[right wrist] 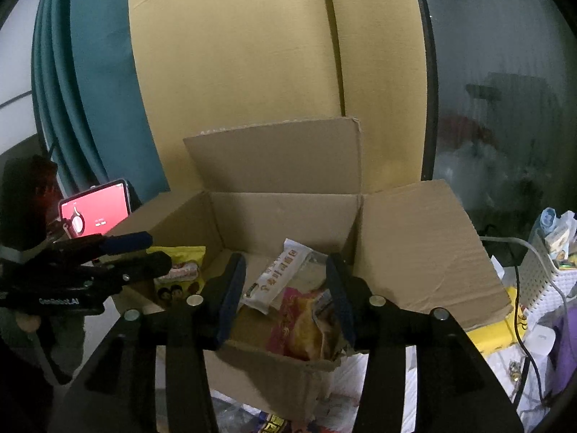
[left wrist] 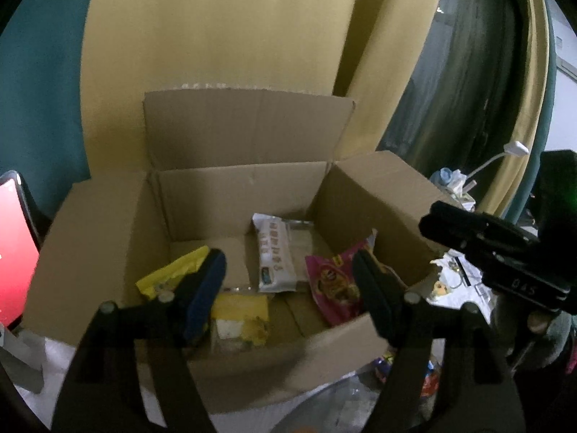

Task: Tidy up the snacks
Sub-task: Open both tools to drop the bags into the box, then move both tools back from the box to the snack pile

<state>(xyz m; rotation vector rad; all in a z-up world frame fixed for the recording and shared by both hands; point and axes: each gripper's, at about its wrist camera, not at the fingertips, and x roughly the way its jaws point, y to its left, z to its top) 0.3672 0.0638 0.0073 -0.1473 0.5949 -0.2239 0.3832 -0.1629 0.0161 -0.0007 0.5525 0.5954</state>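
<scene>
An open cardboard box (left wrist: 238, 187) (right wrist: 281, 213) stands before both grippers with its flaps up. Inside lie a white snack packet (left wrist: 276, 256) (right wrist: 277, 278), a pink bag (left wrist: 335, 285) (right wrist: 299, 324), a yellow bag (left wrist: 169, 274) (right wrist: 180, 270) and a yellow-white pack (left wrist: 241, 319). My left gripper (left wrist: 288, 288) is open and empty above the box's near edge; it also shows from the side in the right wrist view (right wrist: 144, 252). My right gripper (right wrist: 285, 296) is open and empty over the box's near right corner; it shows in the left wrist view (left wrist: 443, 223).
A phone with a red screen (right wrist: 95, 209) (left wrist: 14, 245) stands left of the box. A white basket of items (right wrist: 551, 263) and cables (right wrist: 523, 324) sit at the right. Loose wrappers (right wrist: 274, 422) (left wrist: 407, 371) lie on the white surface in front. A yellow wall (left wrist: 223, 36) is behind.
</scene>
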